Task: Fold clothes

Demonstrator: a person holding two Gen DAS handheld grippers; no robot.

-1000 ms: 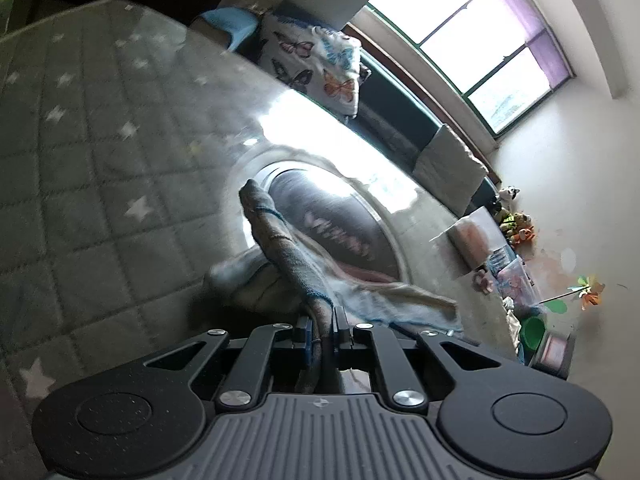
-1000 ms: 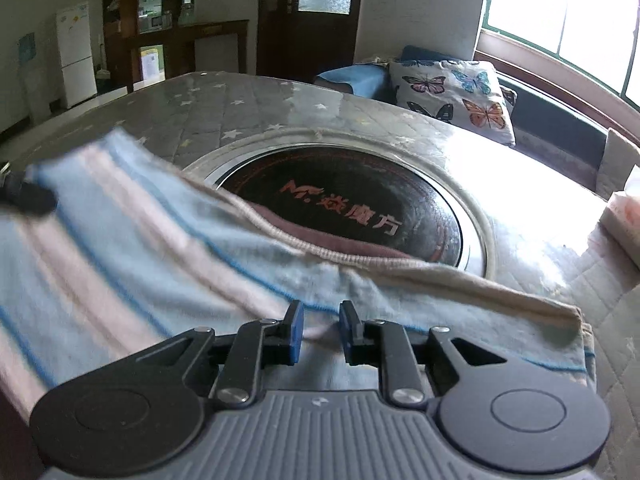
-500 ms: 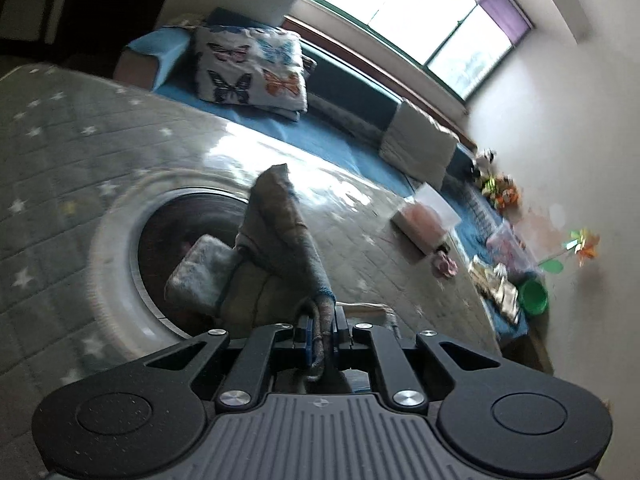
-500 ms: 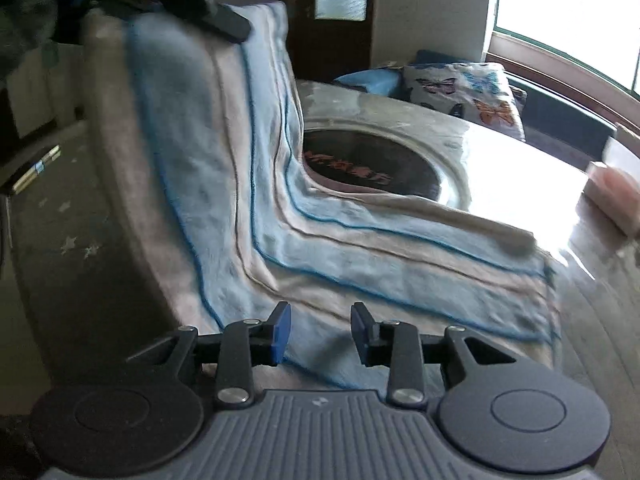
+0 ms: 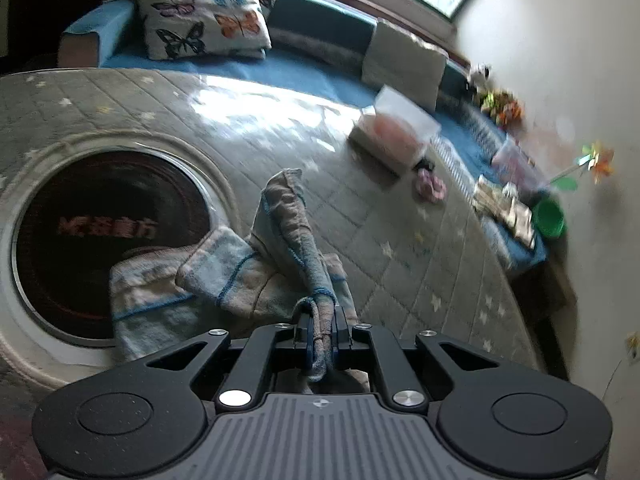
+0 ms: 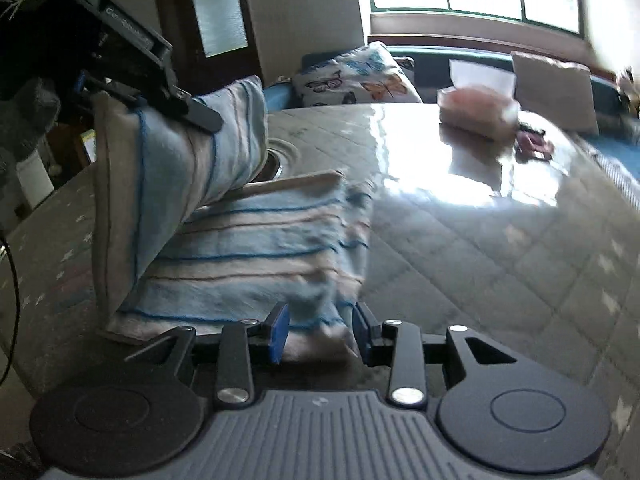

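Observation:
A light blue towel with pink and dark blue stripes (image 6: 256, 252) lies on the quilted grey table. My left gripper (image 5: 322, 330) is shut on one edge of the towel (image 5: 292, 236) and holds that part up above the rest. In the right wrist view the left gripper (image 6: 160, 92) shows at upper left with the lifted flap hanging from it. My right gripper (image 6: 320, 330) is open, its jaws standing apart around the towel's near edge without clamping it.
A round black hotplate with red lettering (image 5: 108, 232) is set in the table (image 5: 400, 272). A tissue box (image 5: 394, 136) and a small pink item (image 5: 430, 188) sit at the far side. A blue sofa with a butterfly pillow (image 5: 204, 12) lies beyond.
My right gripper has opened and let go of the towel. My left gripper has lifted its edge and carried it over to the right, folding the towel onto itself.

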